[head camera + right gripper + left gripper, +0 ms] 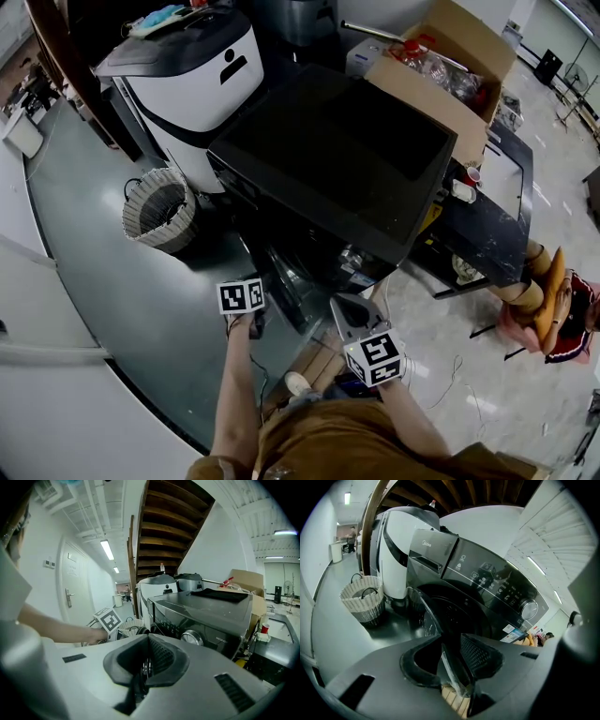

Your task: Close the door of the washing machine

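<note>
The door (426,617) was pinched by the left tool (451,637); the right tool (148,641) was closed, empty. The rim could be let slip by a jerked swing.

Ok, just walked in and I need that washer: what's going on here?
A person stands at the black washing machine, a hand-held gripper in each hand. The left hand-held gripper has the edge of the open door between its jaws; a firm pinch can't be confirmed. The right hand-held gripper hangs beside it, jaws together, empty. The door isn't closed yet.
</note>
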### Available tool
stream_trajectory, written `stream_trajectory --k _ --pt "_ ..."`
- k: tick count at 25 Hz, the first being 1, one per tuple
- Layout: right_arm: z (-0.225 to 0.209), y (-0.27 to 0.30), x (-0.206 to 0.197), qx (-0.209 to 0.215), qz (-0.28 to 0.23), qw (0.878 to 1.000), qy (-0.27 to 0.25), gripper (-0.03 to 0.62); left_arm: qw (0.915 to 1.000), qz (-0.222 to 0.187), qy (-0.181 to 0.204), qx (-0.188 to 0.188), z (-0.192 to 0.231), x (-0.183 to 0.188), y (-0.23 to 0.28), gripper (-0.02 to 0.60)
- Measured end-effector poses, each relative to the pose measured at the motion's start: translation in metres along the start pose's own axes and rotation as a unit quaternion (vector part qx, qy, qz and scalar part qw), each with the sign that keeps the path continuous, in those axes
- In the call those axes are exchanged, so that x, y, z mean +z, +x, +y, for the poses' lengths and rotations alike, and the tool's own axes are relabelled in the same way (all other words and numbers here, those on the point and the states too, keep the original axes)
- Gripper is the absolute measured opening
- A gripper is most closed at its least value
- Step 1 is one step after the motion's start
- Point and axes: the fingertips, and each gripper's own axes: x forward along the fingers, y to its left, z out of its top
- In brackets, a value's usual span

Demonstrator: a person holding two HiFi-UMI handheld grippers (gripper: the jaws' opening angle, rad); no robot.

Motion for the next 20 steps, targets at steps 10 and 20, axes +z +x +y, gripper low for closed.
stream_trajectory --k 10,20 --pt "-0.013 -0.003 -0.003 -0.012 0.002 1.000 0.007 0.011 0.9999 0.004 -0.003 -0.015 -0.015 0.009 0.014 0.149" --pt "-0.023 -0.005 -0.006 -0.021 0.004 1.000 0.012 0.012 0.9995 0.007 -0.001 -0.030 -0.026 0.015 0.024 0.152"
